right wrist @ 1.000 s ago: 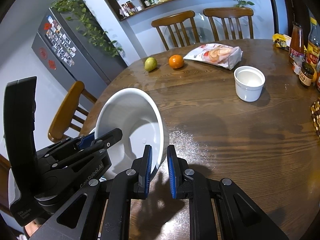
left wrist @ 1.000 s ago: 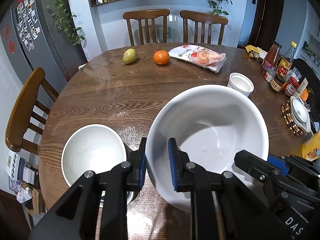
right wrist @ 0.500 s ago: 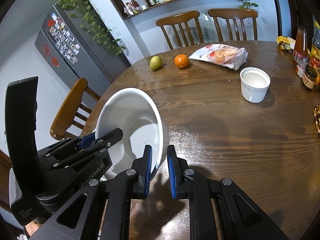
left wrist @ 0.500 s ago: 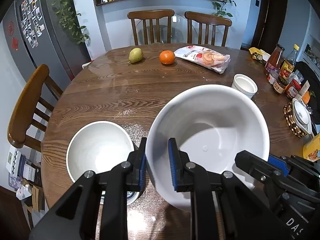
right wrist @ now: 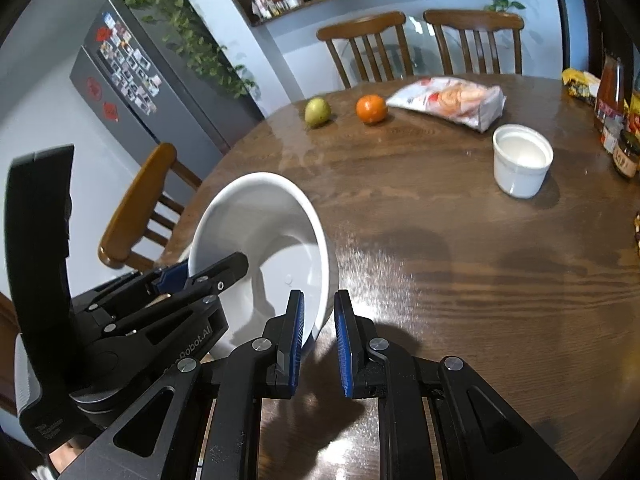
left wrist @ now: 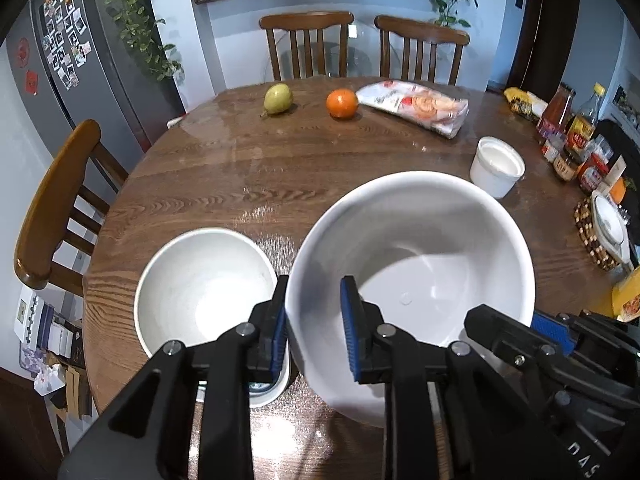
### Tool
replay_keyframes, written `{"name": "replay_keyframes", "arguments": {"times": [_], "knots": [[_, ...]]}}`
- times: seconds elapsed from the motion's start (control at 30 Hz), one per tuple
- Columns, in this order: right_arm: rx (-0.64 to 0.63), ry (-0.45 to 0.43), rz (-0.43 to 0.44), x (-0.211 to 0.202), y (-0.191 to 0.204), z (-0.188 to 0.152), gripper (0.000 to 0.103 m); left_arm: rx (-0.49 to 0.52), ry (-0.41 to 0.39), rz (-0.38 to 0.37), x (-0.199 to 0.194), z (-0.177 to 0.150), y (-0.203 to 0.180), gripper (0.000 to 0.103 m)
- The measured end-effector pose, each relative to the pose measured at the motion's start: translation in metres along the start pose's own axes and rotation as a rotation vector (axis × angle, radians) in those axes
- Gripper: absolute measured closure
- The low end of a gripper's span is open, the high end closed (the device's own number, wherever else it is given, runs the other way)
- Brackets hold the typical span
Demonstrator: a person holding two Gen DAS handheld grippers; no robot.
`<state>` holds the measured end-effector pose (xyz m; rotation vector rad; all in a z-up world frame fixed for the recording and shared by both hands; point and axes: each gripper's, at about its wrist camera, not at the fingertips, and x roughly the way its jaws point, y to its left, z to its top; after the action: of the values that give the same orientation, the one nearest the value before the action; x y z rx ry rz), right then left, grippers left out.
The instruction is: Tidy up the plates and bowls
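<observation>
A large white bowl (left wrist: 416,264) hangs tilted just above the round wooden table (left wrist: 280,176), held at its near rim from both sides. My left gripper (left wrist: 312,328) has the rim between its blue pads, the left pad against the outer wall, and its jaws are opening. My right gripper (right wrist: 318,332) is shut on the rim (right wrist: 320,280) at the opposite side. Each gripper shows in the other's view: the left gripper (right wrist: 200,270), the right gripper (left wrist: 516,324). A smaller white bowl (left wrist: 204,292) sits on the table to the left, on another dish.
A white ramekin (left wrist: 498,166) stands farther right. A pear (left wrist: 277,98), an orange (left wrist: 341,103) and a snack bag (left wrist: 416,106) lie at the far side. Bottles and jars (left wrist: 568,128) and a beaded trivet (left wrist: 592,236) line the right edge. Wooden chairs (left wrist: 52,208) ring the table.
The left pads stand slightly wider apart around the rim. The large bowl stays between both grippers in the same place, and the right grip has not changed.
</observation>
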<state>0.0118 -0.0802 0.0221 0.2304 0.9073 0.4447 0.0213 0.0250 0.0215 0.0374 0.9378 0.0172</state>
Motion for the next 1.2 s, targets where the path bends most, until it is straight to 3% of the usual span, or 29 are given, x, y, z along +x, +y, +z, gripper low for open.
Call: {"name": "replay_keyframes", "arguments": {"times": [1.2], "knots": [[0.073, 0.127, -0.060, 0.027, -0.029, -0.020, 0.086, 0.056, 0.165, -0.050, 0.049, -0.031, -0.018, 0.082]]}}
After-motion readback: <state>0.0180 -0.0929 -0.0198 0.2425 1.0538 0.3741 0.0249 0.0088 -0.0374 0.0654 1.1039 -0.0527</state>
